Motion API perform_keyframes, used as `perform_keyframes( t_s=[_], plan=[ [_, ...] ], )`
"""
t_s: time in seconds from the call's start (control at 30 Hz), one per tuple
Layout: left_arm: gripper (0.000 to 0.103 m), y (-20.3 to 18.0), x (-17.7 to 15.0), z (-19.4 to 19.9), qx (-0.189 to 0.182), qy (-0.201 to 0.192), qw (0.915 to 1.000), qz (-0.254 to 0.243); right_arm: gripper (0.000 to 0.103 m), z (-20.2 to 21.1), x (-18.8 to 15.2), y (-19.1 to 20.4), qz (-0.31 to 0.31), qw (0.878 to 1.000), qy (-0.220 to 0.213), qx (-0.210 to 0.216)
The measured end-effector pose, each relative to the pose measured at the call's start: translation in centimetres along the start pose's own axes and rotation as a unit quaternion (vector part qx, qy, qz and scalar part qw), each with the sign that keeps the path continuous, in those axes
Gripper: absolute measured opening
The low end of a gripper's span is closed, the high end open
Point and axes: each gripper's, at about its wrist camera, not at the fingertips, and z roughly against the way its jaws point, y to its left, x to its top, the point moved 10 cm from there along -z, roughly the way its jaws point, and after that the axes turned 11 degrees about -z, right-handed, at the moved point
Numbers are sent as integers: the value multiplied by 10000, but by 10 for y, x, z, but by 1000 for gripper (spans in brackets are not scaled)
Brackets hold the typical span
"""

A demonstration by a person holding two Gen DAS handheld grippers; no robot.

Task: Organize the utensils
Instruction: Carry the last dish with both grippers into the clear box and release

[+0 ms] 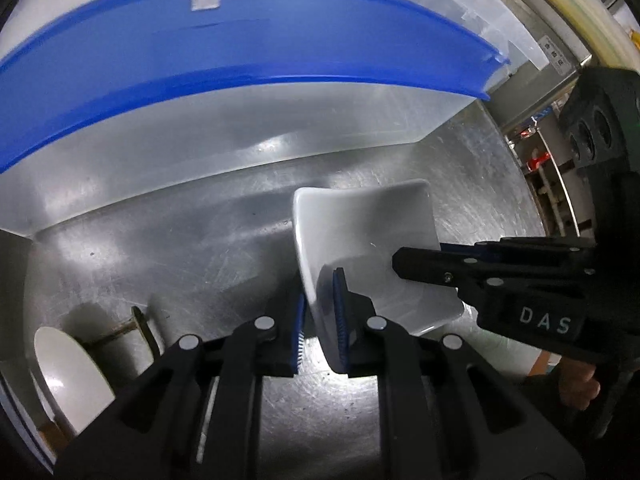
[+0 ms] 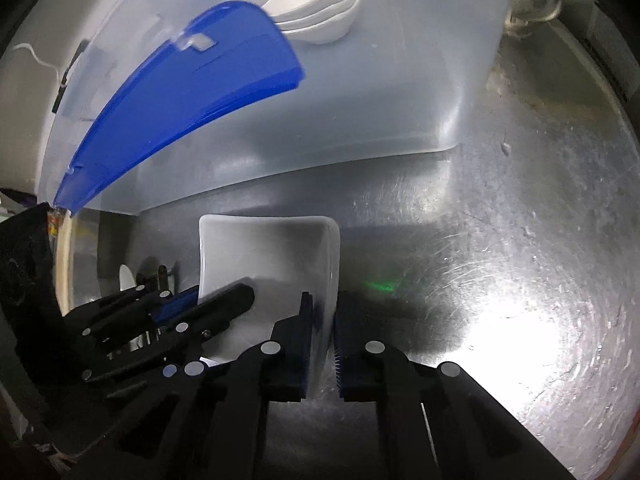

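Square white dish (image 1: 372, 240) sits low over the steel desk (image 1: 160, 248), tilted up on its edges, caught between both tools at once. The left hand-held gripper (image 1: 322, 320) has its blue pads (image 1: 340, 316) pinching the dish's left wall, 1 pad inside and 1 outside. The right hand-held gripper (image 2: 320, 336) straddles the opposite wall the same way, its pads close on either side of the rim, though a sliver of gap on the outer pad leaves it unclear whether that pinch is firm.

Just ahead of both grippers stands the translucent storage bin (image 2: 360, 120) with a blue lid flap (image 2: 192, 92), and inside it, farther ahead, a stack of 3 matching white dishes (image 2: 320, 8) shows through the wall. To the left of the left gripper lie a white spoon (image 1: 68, 372) and a dark utensil (image 1: 140, 320).

This looks like the carrying step. Next, the dish probably needs lifting level over the bin's rim, past the flap, then nesting onto the stack.
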Motion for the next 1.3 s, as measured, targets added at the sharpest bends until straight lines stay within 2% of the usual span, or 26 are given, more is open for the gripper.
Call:
perform_keyframes(
  t_s=[0.1, 0.2, 0.33, 0.4, 0.47, 0.5, 0.53, 0.6, 0.67, 0.8, 0.9, 1.0, 1.13, 1.3],
  plan=[
    [11, -10, 0, 10, -46, -111, 9999, -16, 10, 13, -2, 4, 41, 9999, -99, 79],
    [11, -18, 6, 40, -75, -374, 9992, -87, 10, 40, -6, 16, 210, 9991, -290, 206],
    [11, -28, 38, 101, 97, -1050, 9932, -500, 10, 93, -2, 44, 398, 9948, -625, 705],
    [11, -29, 63, 127, 146, -1335, 9878, -787, 10, 118, 15, 59, 540, 9912, -886, 827],
    [11, -25, 96, 145, 234, -1511, 9822, -1086, 10, 138, 43, 74, 741, 9865, -1261, 730],
    [11, -23, 115, 148, 330, -1536, 9799, -1230, 10, 145, 67, 83, 824, 9844, -1435, 600],
    [11, -17, 134, 148, 450, -1548, 9779, -1333, 10, 147, 82, 86, 826, 9838, -1494, 553],
    [11, 3, 177, 137, 591, -1462, 9778, -1383, 10, 145, 124, 94, 802, 9852, -1477, 342],
    [11, 24, 212, 118, 626, -1266, 9795, -1436, 11, 131, 158, 91, 496, 9906, -1234, 328],
    [11, 55, 238, 56, 205, -459, 9912, -1227, 10, 82, 208, 67, -27, 9969, -781, -65],
    [11, 64, 235, 14, 175, 0, 9924, -1222, 10, 48, 222, 53, -217, 9975, -553, -394],
    [11, 69, 233, -12, 157, 237, 9925, -1192, 10, 25, 228, 43, -288, 9966, -451, -618],
    [11, 75, 237, -29, 88, 312, 9930, -1136, 10, 11, 234, 42, -371, 9965, -375, -649],
    [11, 83, 244, -25, 83, 171, 9944, -1036, 11, 13, 237, 42, -292, 9953, -474, -790]
  ],
)
